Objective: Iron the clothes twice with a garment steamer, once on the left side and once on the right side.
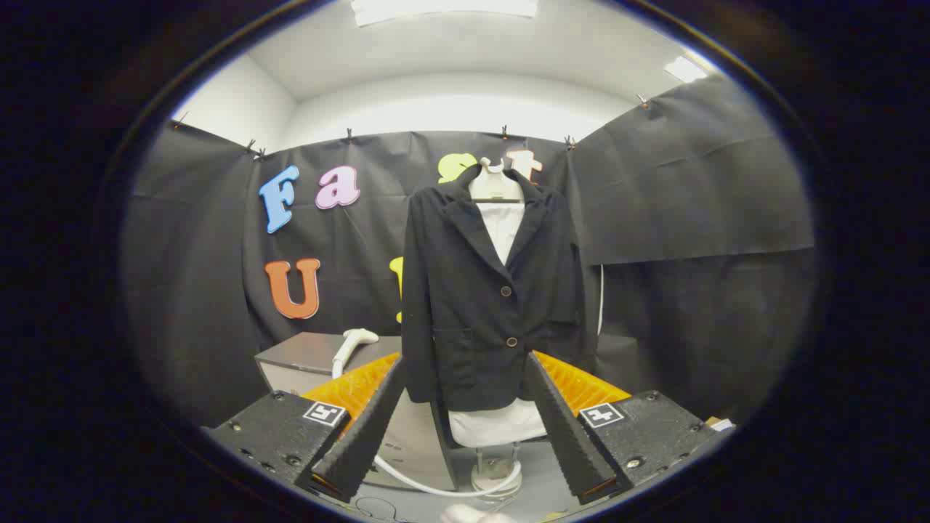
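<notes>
Ahead, dark woven jacket [485, 305]; gripper [465, 414] spread, empty.

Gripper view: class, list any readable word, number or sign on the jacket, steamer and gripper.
Black two-button jacket: no text.
White plastic steamer handle: none legible.
Gripper, fingers open and empty before the jacket's hem: square black-and-white markers, patterns, not words.

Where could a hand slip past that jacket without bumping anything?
Left of the black jacket, above the grey box holding the steamer head, is bare. So is its right side. Below the hem it is crowded: stand base, white hose. The fingers are open, holding nothing.
</notes>
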Available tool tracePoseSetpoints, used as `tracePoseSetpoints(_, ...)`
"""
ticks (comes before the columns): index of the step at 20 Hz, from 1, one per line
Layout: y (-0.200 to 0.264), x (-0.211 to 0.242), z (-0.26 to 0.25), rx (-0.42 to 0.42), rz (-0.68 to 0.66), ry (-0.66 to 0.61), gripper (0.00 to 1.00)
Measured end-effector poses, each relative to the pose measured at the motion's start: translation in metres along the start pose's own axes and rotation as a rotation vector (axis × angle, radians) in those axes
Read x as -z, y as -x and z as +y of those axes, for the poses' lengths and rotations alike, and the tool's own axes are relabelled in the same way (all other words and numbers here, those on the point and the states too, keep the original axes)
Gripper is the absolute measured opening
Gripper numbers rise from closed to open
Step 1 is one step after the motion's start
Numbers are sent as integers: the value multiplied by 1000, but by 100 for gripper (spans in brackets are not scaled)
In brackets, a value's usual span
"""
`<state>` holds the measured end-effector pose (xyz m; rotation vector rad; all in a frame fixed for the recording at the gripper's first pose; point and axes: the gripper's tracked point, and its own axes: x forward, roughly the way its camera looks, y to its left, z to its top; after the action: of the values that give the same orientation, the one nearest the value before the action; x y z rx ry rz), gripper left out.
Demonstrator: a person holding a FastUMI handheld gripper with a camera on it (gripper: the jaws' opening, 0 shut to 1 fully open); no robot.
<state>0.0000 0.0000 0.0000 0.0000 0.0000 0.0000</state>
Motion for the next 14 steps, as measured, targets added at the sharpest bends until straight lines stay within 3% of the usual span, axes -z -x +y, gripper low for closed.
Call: tracePoseSetpoints(14, -31, 6, 17, 54, 65, -2, 100)
